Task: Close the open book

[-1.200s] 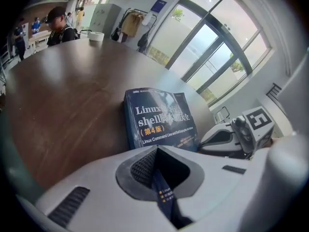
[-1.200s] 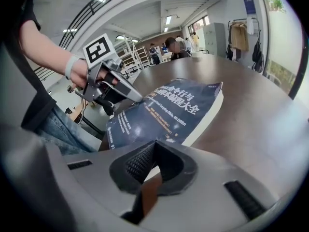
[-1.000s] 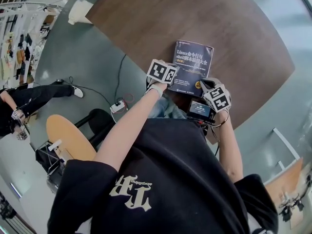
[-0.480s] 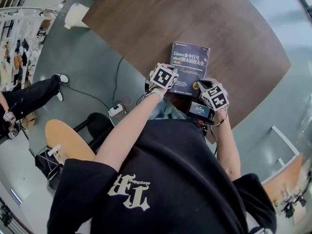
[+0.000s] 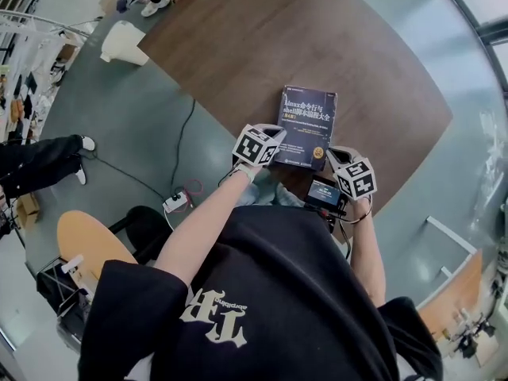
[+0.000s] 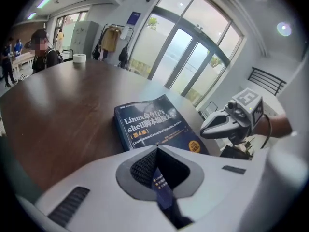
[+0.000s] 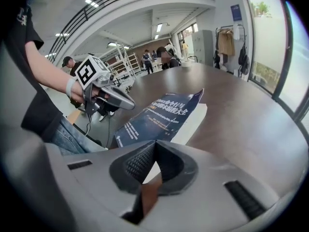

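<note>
A dark blue paperback book (image 5: 307, 125) lies closed, cover up, near the front edge of the brown table (image 5: 238, 46). My left gripper (image 5: 275, 136) hovers by the book's near left corner, jaws shut and empty. At the near right corner is my right gripper (image 5: 336, 156), jaws together with nothing between them. In the left gripper view the book (image 6: 152, 124) lies just beyond the closed left gripper (image 6: 155, 150), and the right gripper (image 6: 227, 123) shows at the right. In the right gripper view the book (image 7: 164, 114) lies ahead of the right gripper (image 7: 154, 144), with the left gripper (image 7: 126, 103) over its left side.
A white tape roll (image 6: 79, 58) stands at the table's far end, where people sit. On the floor to the left are a cable with a power strip (image 5: 176, 202), a white object (image 5: 123, 44) and a wooden seat (image 5: 91, 248). Glass doors (image 6: 186, 57) lie beyond the table.
Both grippers have lifted a little and drawn back from the book's near edge. The book has stayed closed and still.
</note>
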Demonstrator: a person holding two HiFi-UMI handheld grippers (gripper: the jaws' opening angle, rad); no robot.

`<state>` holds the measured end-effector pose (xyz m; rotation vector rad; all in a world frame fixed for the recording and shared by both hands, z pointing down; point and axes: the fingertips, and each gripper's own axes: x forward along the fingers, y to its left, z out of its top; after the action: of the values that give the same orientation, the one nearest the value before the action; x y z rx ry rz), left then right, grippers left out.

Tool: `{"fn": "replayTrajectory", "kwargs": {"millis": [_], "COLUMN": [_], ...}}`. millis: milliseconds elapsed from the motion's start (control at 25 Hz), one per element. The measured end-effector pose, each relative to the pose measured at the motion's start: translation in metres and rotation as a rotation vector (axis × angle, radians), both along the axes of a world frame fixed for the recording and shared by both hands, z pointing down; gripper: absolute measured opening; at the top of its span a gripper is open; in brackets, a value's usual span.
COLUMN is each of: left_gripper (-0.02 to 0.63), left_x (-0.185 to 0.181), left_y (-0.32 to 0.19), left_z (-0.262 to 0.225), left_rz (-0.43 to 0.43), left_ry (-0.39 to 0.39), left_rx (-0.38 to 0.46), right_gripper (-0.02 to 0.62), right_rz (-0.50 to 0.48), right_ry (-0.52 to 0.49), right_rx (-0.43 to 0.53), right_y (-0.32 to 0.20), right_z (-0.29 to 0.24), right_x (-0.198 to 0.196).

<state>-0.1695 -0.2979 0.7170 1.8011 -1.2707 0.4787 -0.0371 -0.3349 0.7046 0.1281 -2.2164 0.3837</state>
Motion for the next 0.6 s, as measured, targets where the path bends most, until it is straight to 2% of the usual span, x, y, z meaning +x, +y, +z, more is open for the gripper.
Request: {"fn": "replayTrajectory", "kwargs": {"millis": [240, 440, 600], "left_gripper": [0.006, 0.005, 0.006], "left_x": [-0.007, -0.040, -0.068], "left_y": [0.043, 0.086, 0.125], "left_z": [-0.061, -0.114, -0.146], "left_rz": [-0.011, -0.139, -0.238], "left_ry": [0.071, 0.165, 0.230], "left_rx": [0.206, 0.366, 0.434], "right_gripper": [-0.012, -0.012, -0.012], "right_rz": [0.079, 0.139, 0.177], "right_ry": [-0.061, -0.117, -0.160], "right_rx": [0.104, 0.206, 0.272], "right_y": [0.029, 0.054, 0.080], "right_z": [-0.049, -0.100, -0.139], "right_x": [-0.002, -0.005, -0.010]}}
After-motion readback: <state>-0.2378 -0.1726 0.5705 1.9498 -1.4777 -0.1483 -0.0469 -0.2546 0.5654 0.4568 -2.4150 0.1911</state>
